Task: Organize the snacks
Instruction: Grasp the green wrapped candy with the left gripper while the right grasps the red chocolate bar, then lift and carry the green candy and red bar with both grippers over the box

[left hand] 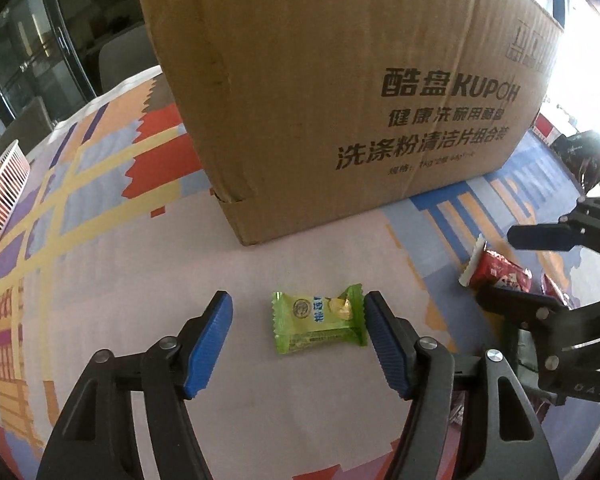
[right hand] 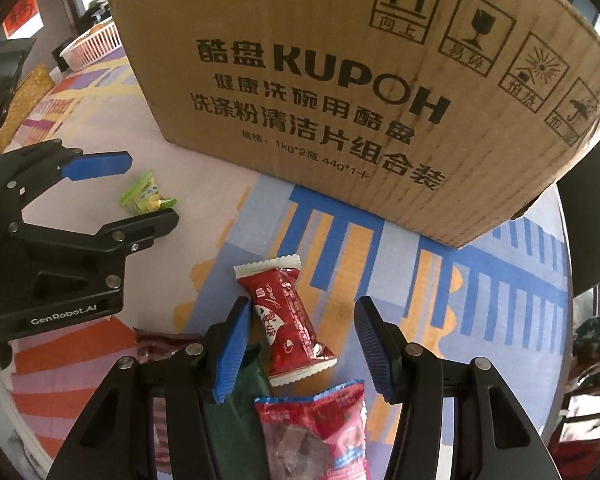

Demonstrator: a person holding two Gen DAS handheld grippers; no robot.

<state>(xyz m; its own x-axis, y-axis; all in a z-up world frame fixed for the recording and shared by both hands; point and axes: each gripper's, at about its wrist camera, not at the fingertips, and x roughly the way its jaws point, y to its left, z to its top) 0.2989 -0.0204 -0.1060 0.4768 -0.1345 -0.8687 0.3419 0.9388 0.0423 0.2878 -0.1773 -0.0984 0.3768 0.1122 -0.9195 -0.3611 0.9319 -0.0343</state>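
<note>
A green snack packet (left hand: 319, 322) lies on the patterned tablecloth between the fingers of my left gripper (left hand: 298, 334), which is open; the right pad touches or nearly touches the packet's end. The packet also shows in the right wrist view (right hand: 146, 197). A red snack packet (right hand: 286, 318) lies between the fingers of my right gripper (right hand: 302, 344), which is open around it. A pink-red bag (right hand: 314, 434) lies just under the right gripper. The red packet shows in the left wrist view (left hand: 496, 274), with the right gripper (left hand: 512, 264) over it.
A large brown cardboard box (left hand: 340, 80) stands close behind the snacks, also in the right wrist view (right hand: 360, 80). A white slatted basket (left hand: 0, 204) sits at the far left of the table. A dark green packet (right hand: 252, 384) and a maroon packet (right hand: 160, 342) lie under the right gripper.
</note>
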